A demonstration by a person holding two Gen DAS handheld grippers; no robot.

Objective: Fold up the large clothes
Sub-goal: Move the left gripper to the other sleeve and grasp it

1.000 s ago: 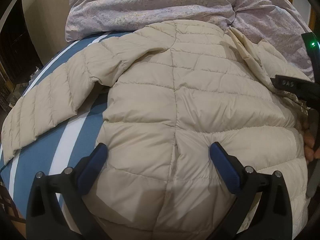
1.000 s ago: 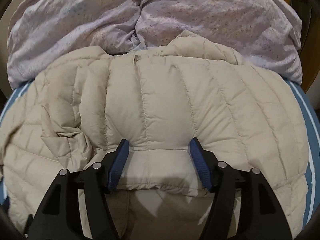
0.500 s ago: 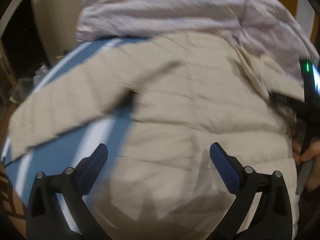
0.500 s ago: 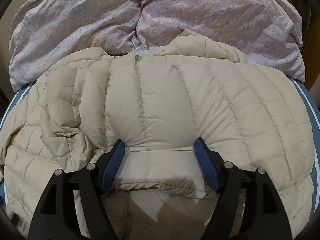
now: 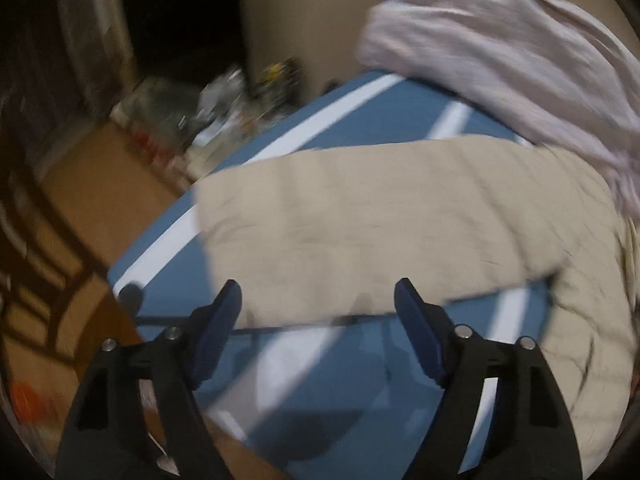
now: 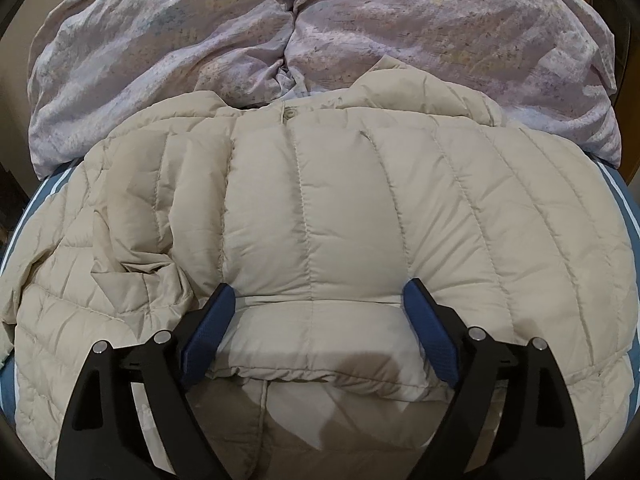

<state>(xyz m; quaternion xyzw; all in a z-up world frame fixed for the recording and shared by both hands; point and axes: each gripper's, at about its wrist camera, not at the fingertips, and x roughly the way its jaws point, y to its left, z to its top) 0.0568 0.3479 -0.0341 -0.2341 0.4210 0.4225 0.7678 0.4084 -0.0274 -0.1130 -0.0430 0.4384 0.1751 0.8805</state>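
well, one beige jacket (image 6: 320, 208) lies on one striped bed (image 5: 360, 120), with both claws, left (image 5: 318, 308) and right (image 6: 318, 308), apart.

Blue sheet (image 5: 352, 392) with white stripes covering the bed. Crumpled lilac duvet (image 6: 240, 32) heaped at the far end, lying on the sheet. Brown floor (image 5: 92, 208) beside the bed; blurred clutter (image 5: 216, 108) along the beige wall (image 5: 304, 12); dark opening (image 5: 180, 16) beyond.

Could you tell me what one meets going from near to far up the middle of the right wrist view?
Right gripper with open fingers → folded sleeve cuff → quilted beige jacket → jacket collar snap → lilac duvet.
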